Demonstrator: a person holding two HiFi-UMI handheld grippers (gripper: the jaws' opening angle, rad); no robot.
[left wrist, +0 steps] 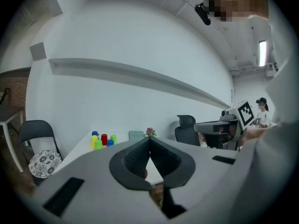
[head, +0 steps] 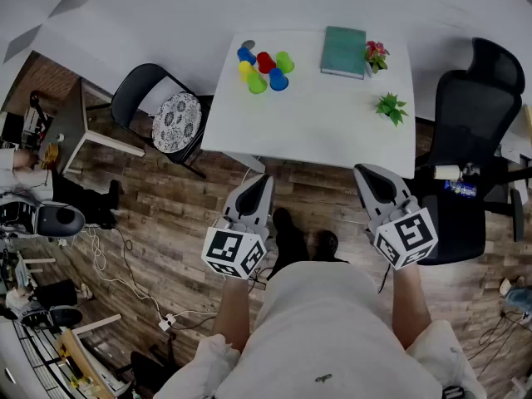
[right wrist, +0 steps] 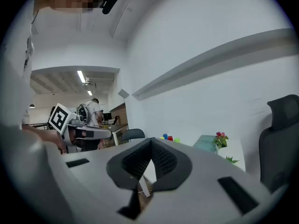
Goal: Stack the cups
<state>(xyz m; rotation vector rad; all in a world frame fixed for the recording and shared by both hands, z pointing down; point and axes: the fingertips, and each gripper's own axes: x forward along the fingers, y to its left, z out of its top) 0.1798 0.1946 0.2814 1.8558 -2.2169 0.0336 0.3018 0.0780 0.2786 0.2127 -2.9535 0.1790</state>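
Observation:
Several small cups in blue, red, green and yellow stand loose in a cluster at the far left corner of the white table. They show small in the left gripper view as the cups and in the right gripper view as the cups. My left gripper and right gripper hover over the wooden floor just short of the table's near edge, well away from the cups. Both point towards the table. In both gripper views the left gripper and the right gripper have their jaws shut with nothing between them.
A teal book, a pink flower pot and a small green plant sit on the table's right half. A black chair with a patterned cushion stands left of the table, a black office chair right. Cables lie on the floor.

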